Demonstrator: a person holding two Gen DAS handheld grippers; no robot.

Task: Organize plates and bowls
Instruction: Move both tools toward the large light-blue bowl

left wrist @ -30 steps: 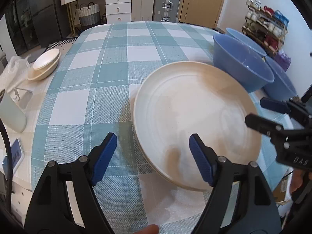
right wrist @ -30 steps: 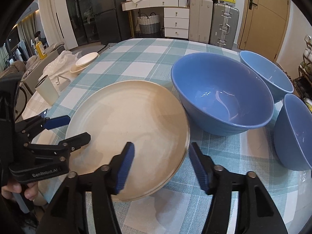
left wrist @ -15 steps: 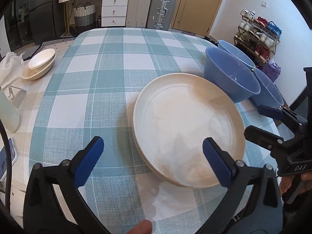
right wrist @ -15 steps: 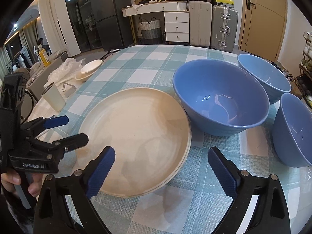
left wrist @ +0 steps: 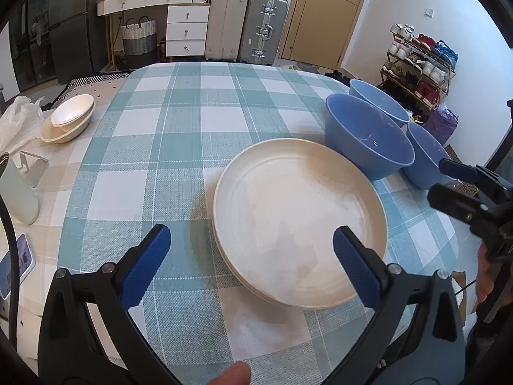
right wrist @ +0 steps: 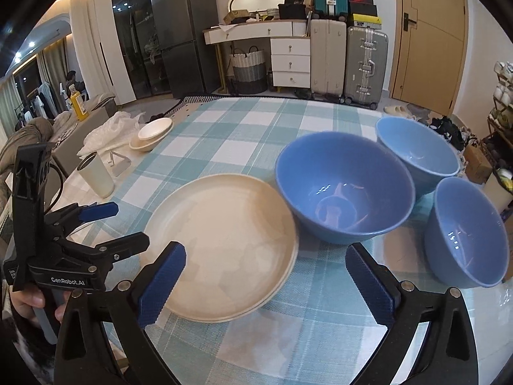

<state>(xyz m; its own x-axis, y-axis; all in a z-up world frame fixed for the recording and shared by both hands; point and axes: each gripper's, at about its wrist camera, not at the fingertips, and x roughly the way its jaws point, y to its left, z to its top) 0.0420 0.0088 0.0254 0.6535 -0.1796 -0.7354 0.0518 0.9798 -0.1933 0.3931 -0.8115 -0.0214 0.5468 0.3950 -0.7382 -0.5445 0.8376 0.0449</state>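
A stack of cream plates [left wrist: 298, 221] [right wrist: 224, 247] lies on the checked tablecloth near the front edge. Three blue bowls stand to its right: a large one [right wrist: 344, 186] [left wrist: 368, 139], one behind it [right wrist: 416, 150] [left wrist: 378, 101], and one at the right edge [right wrist: 465, 234] [left wrist: 423, 154]. My left gripper [left wrist: 251, 269] is open and empty, above the near rim of the plates; it also shows in the right wrist view [right wrist: 115, 224]. My right gripper [right wrist: 266, 282] is open and empty, above the cloth between plates and bowls; it also shows in the left wrist view [left wrist: 449, 183].
Small cream bowls [left wrist: 69, 118] [right wrist: 150, 134] are stacked at the table's far left, by a plastic bag [left wrist: 19, 122]. A pale cup [right wrist: 96, 176] and a metal stand [left wrist: 33, 168] sit at the left edge. Suitcases and drawers stand behind the table.
Both grippers opened wide and pulled back and up from the plates. The plates stayed in place on the cloth.
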